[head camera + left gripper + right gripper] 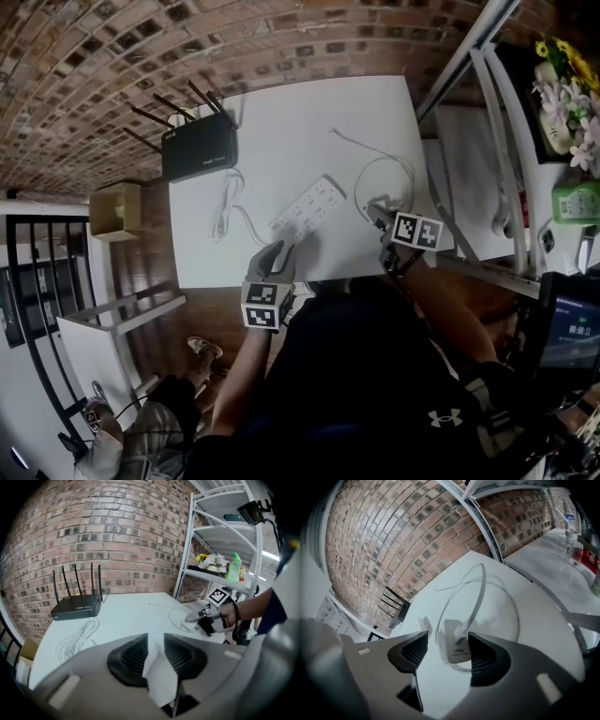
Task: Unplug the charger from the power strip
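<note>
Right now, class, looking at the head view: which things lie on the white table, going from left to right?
Router → coiled white cable → power strip → charger.

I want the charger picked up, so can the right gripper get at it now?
Probably yes: the charger lies on the table between the open jaws of the right gripper, only its own cable nearby.

wall: red-brown brick wall (94,56) behind the worktop | worktop: white, rectangular worktop (300,122) | floor: brown floor (141,258) left of it | furniture: white metal shelf rack (466,58) at right, black railing (10,272) at far left | light: bright and even
</note>
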Motion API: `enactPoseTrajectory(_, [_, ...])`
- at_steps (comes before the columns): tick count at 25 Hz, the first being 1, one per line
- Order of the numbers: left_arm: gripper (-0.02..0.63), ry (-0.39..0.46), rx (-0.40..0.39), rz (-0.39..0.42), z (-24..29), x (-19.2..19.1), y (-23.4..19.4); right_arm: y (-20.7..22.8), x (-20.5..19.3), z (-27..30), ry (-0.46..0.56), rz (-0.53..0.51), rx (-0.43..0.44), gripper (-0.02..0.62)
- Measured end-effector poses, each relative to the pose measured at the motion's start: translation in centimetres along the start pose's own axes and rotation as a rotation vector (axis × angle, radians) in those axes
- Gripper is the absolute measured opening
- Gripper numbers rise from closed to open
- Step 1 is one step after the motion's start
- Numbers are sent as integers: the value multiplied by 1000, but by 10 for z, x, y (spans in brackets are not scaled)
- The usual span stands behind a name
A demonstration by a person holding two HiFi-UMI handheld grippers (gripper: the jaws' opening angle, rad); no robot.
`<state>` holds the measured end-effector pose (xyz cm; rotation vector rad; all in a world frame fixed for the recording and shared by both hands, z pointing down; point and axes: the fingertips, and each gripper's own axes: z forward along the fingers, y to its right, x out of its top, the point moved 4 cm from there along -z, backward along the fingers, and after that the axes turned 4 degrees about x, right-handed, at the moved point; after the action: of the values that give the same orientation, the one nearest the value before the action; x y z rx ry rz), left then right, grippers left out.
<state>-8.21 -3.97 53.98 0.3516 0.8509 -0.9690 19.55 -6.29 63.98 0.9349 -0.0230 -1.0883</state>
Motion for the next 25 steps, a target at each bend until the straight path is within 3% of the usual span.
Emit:
enactPoseTrajectory(6, [106,2,-7,2,-2,-2,0,12,-6,-10,-45,-75,-136,293])
enactPoseTrajectory(17, [106,24,-33,12,-5,2,4,9,2,-43,34,-37,-221,299])
enactPoseTrajectory(20, [106,48,-36,5,-8,9,7,-16,16,-51,79,-79,-173,283])
enactPoseTrajectory(25, [106,100,-42,-14,-19,23,10,-83,34,-59,128,-176,4,165])
